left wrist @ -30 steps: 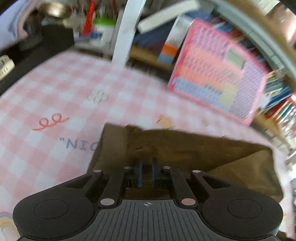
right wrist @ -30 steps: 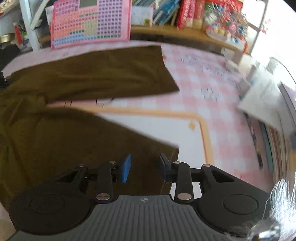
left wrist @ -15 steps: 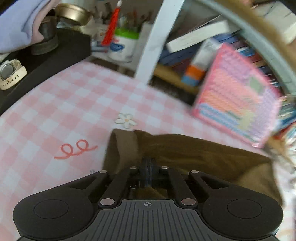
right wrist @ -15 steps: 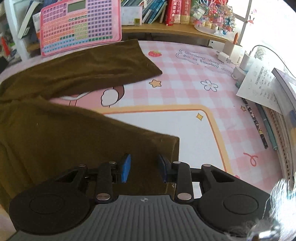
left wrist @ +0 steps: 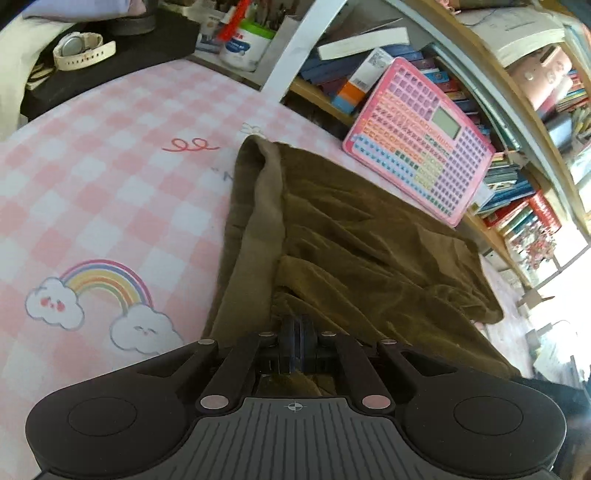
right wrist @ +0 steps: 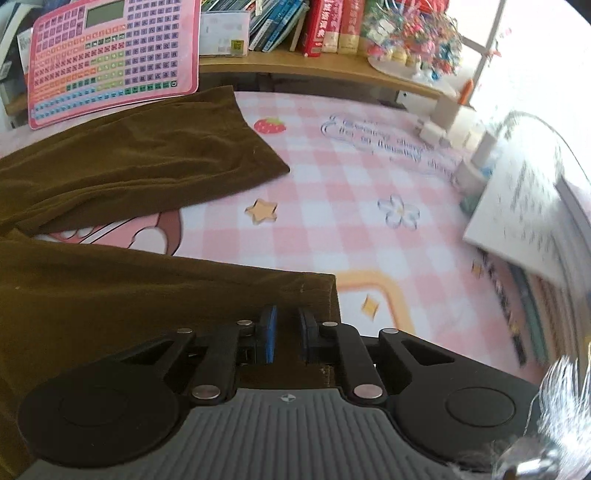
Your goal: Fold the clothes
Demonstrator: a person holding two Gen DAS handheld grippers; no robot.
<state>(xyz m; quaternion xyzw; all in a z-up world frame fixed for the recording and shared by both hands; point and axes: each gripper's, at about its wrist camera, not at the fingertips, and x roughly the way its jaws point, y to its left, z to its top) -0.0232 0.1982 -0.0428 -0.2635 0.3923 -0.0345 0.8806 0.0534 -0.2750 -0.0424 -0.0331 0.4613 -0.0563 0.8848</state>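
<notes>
A pair of olive-brown trousers (left wrist: 362,236) in a soft, velvety, faintly ribbed cloth is being seen spread over a pink-and-white checked table mat (left wrist: 110,177). In the left wrist view the waist end is lying bunched in deep folds, with a paler, smoother lining band (left wrist: 262,221) turned out along its edge toward 11 o'clock. In the right wrist view the two legs (right wrist: 140,155) are lying apart in a flat V, the far one ending in a straight hem toward 1 o'clock, the near one ending in a square hem (right wrist: 328,295) just ahead of the tongs.

The left gripper (left wrist: 297,347) is being kept pressed shut on the gathered waist cloth, its dark pads meeting with fabric pinched between them. The right gripper (right wrist: 287,334) has just been closing; in the picture a narrow gap is being shown between its blue-faced pads (right wrist: 271,332), which are sitting over the near leg by the hem, and whether the cloth is actually being pinched cannot be told.

The mat is printed with a rainbow between two clouds (left wrist: 99,299) at 9 o'clock of the left tongs, a strawberry (right wrist: 269,125), a star (right wrist: 261,210) and a flower outline (right wrist: 399,211). Cursive lettering (right wrist: 391,140) on it is too blurred to be read. A pink rectangular keypad toy (right wrist: 110,55) with a small grey screen is being leaned against a wooden shelf of books (right wrist: 295,22) at 12 o'clock.
</notes>
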